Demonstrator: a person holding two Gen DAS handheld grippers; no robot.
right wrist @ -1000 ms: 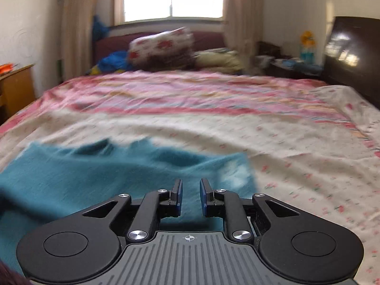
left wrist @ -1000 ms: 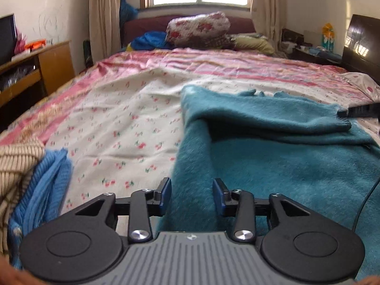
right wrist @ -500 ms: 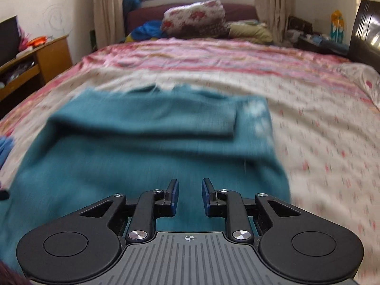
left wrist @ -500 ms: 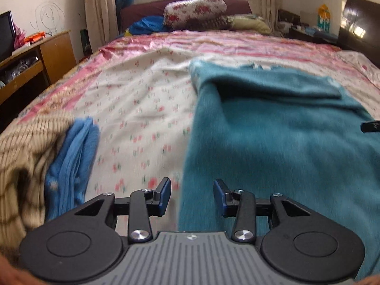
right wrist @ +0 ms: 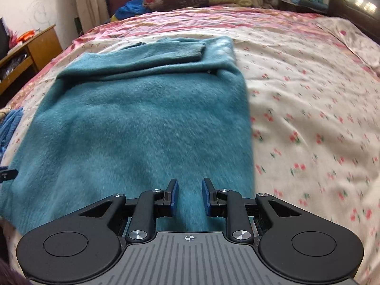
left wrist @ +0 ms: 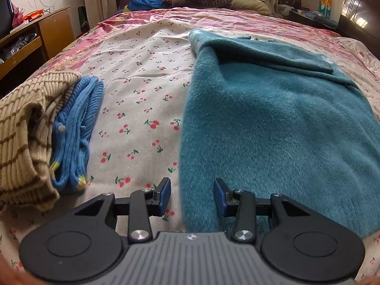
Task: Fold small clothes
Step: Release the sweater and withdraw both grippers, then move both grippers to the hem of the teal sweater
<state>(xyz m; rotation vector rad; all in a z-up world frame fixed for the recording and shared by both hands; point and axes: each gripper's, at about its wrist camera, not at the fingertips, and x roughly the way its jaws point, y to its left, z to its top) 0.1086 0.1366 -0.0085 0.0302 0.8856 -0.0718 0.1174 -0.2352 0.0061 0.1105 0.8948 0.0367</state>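
Your left gripper (left wrist: 192, 196) is released, straddling the teal sweater's (left wrist: 273, 123) left hem corner; your right gripper (right wrist: 189, 196), jaws just eased a little wider and empty, hovers over the right hem. The sweater lies flat near the bed's (left wrist: 142, 71) foot edge, sleeves folded across. Pinch both hem corners evenly before lifting. Both grippers tilt steeply downward.

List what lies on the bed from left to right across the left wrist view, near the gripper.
Tan striped knit → blue ribbed knit → bare cherry-print sheet → teal sweater, whose near left edge lies in front of the open left gripper.
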